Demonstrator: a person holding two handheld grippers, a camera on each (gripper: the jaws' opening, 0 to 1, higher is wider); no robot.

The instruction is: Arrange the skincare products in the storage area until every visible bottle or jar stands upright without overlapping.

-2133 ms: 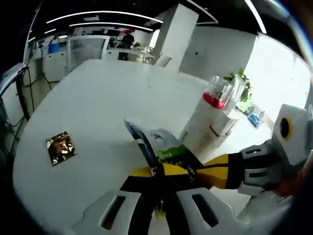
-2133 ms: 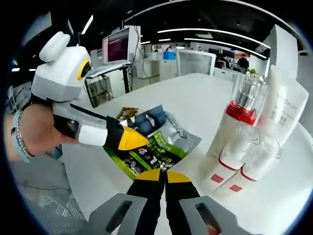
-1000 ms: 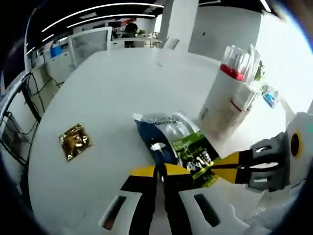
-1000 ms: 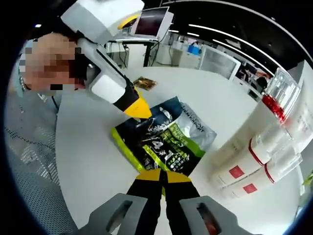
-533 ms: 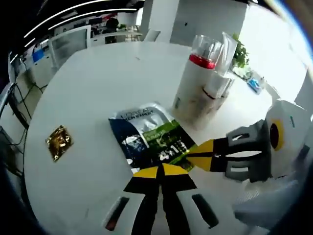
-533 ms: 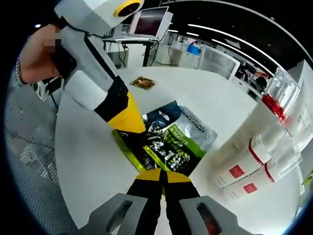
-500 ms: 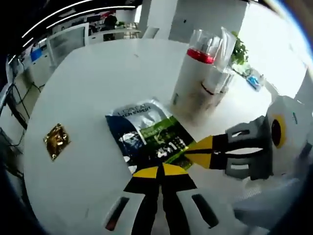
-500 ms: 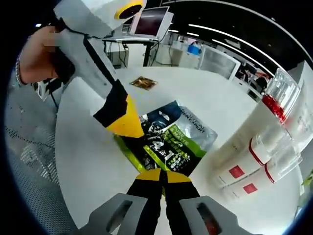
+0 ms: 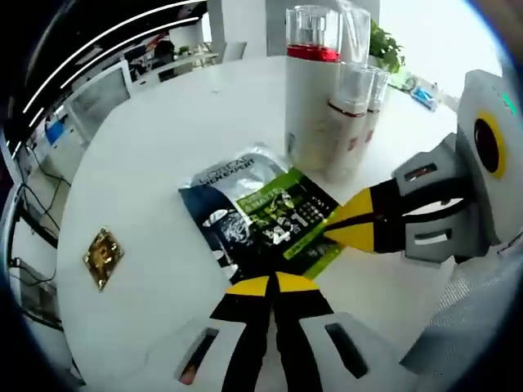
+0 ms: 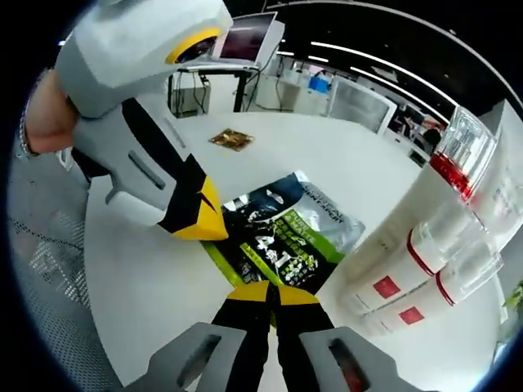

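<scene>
A dark blue and green sachet [image 9: 261, 214] [image 10: 282, 237] lies flat on the white table [image 9: 163, 139]. My right gripper [image 10: 274, 292] is shut on its near green edge; in the left gripper view it [image 9: 327, 232] reaches in from the right. My left gripper [image 9: 270, 283] is shut at the sachet's dark corner, and whether it touches is unclear. In the right gripper view it [image 10: 214, 232] hangs by the sachet's left edge. A tall white bottle with a red band [image 9: 310, 98] [image 10: 417, 216] stands upright with smaller white bottles [image 9: 350, 122] [image 10: 404, 282] against it.
A small gold packet [image 9: 102, 256] [image 10: 231, 140] lies apart from the sachet on the table. A white tube [image 10: 502, 196] stands behind the bottles. A person's hand [image 10: 45, 122] holds the left gripper. Desks and a monitor [image 10: 245, 37] stand beyond the table.
The left gripper has risen and pulled back toward the sachet's corner, so its view looks down more steeply. The sachet and the right gripper have stayed put.
</scene>
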